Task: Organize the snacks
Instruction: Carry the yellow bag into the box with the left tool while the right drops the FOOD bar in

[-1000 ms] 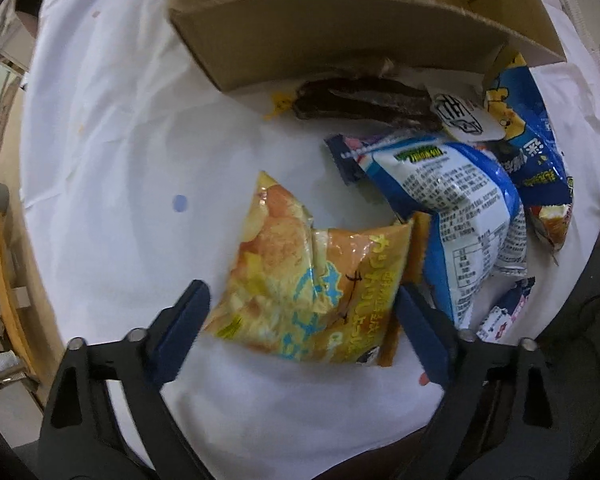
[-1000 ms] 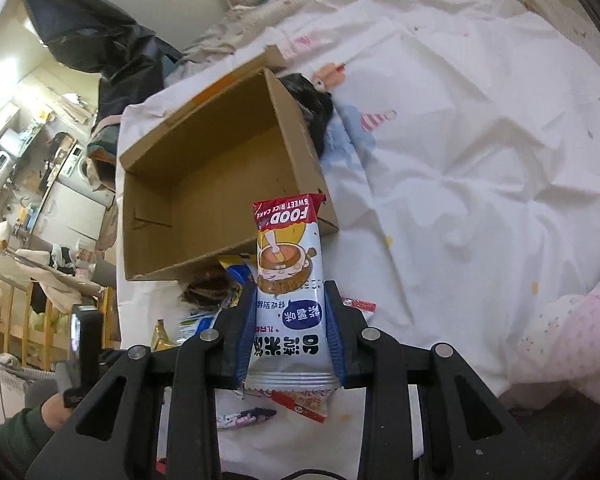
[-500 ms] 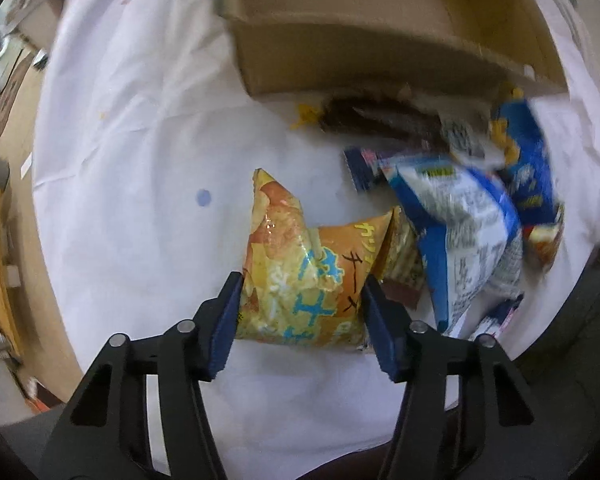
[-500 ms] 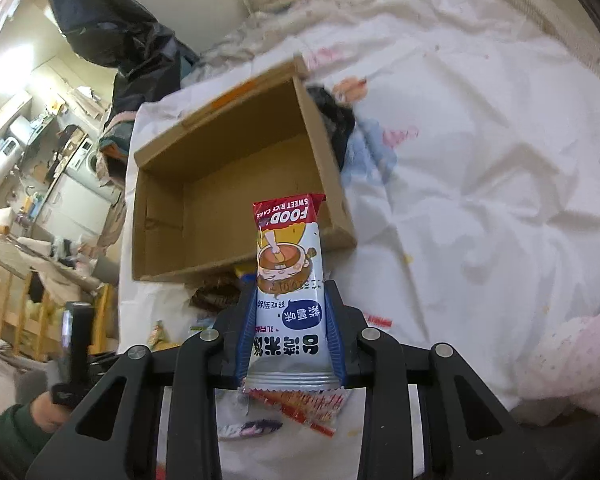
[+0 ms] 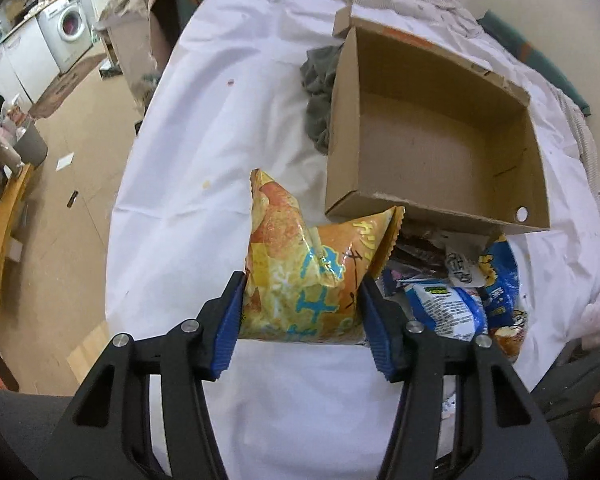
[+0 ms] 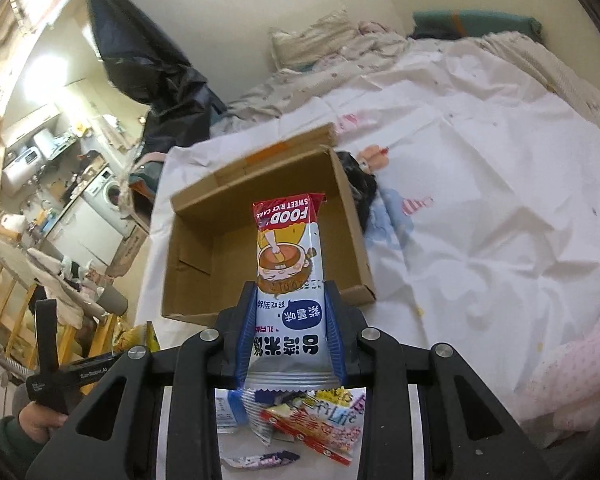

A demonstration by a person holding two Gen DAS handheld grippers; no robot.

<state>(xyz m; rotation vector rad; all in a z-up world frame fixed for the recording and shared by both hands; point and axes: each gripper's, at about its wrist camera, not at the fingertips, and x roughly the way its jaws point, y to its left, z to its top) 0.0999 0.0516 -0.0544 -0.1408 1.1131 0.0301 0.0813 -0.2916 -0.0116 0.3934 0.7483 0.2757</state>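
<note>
My left gripper (image 5: 302, 312) is shut on an orange-yellow chip bag (image 5: 304, 268) and holds it above the white sheet, just in front of the open cardboard box (image 5: 440, 140). My right gripper (image 6: 290, 332) is shut on a white rice-cake packet with a red top (image 6: 288, 272) and holds it upright in front of the same box (image 6: 204, 248), whose inside shows bare cardboard. Several other snack bags (image 5: 460, 300) lie in a pile at the box's near right corner; some also show under my right gripper (image 6: 312, 420).
The box stands on a bed covered by a white sheet (image 5: 204, 128). A grey cloth (image 5: 320, 92) lies against the box's left wall. The bed edge drops to a wooden floor (image 5: 60, 160) on the left. The left gripper's handle (image 6: 48, 344) shows in the right wrist view.
My left gripper closed on the chip bag and lifted it off the sheet toward the box. My right gripper carried the rice-cake packet closer to the box.
</note>
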